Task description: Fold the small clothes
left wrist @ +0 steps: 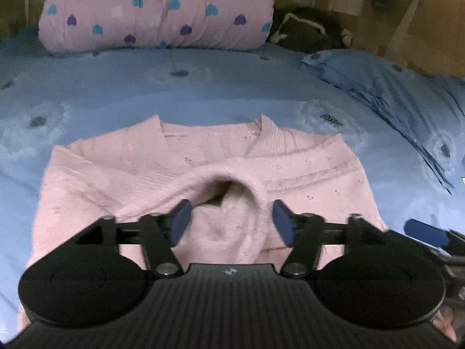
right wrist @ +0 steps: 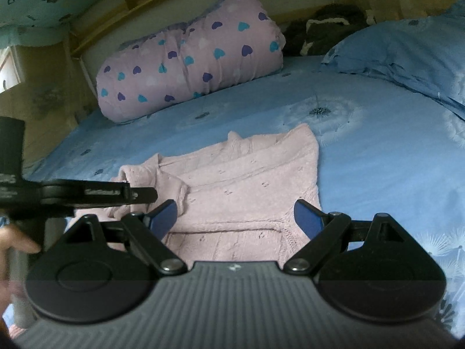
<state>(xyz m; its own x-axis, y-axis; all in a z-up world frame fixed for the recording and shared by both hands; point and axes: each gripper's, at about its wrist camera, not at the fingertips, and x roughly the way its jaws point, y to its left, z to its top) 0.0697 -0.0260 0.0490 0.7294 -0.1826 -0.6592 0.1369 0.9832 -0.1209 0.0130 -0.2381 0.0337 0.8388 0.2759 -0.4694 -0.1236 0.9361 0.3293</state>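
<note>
A small pink knitted sweater (left wrist: 305, 168) lies on the blue bed sheet (left wrist: 203, 93), neck away from me, with a sleeve cuff (left wrist: 223, 186) folded onto its middle. My left gripper (left wrist: 229, 218) is open and empty, its blue fingertips either side of the cuff, just above it. In the right wrist view the sweater (right wrist: 247, 180) lies flat, and my right gripper (right wrist: 235, 218) is open and empty over its near hem. The left gripper's body (right wrist: 87, 195) shows at the left of that view. A right fingertip (left wrist: 424, 231) shows at the right edge of the left view.
A rolled pink quilt with heart print (left wrist: 157, 11) lies at the far side of the bed. A blue pillow (left wrist: 392, 93) lies at the far right. Dark clothing (left wrist: 308, 32) is piled behind it. A wooden wall stands beyond.
</note>
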